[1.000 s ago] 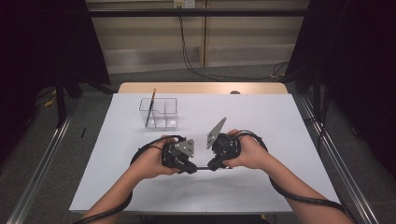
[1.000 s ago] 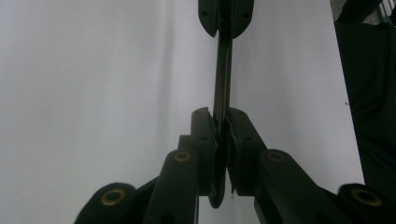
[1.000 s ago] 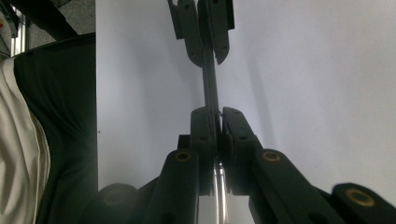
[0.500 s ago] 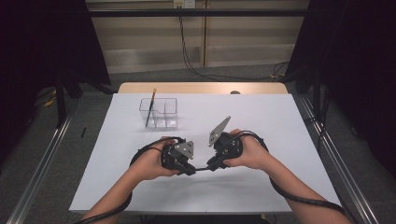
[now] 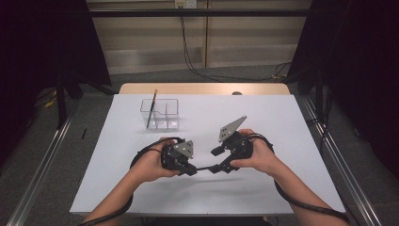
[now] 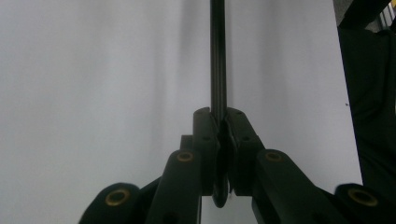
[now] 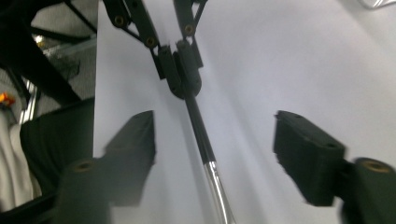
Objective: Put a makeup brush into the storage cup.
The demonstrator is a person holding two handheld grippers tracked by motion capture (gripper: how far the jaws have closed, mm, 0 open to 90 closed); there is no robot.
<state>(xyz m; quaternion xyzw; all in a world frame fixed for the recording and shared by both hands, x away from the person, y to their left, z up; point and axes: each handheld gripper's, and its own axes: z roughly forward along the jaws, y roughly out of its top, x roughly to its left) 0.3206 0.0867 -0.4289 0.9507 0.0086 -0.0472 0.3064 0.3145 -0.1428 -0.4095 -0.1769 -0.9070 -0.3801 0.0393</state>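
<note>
Two jaws of the left gripper clamp a thin black brush handle, low over the white table. The right gripper view adds the handle's silver ferrule between the right gripper jaws, just been opening, pads clear of it. High view: clear organizer beyond, holding a pencil.
</note>
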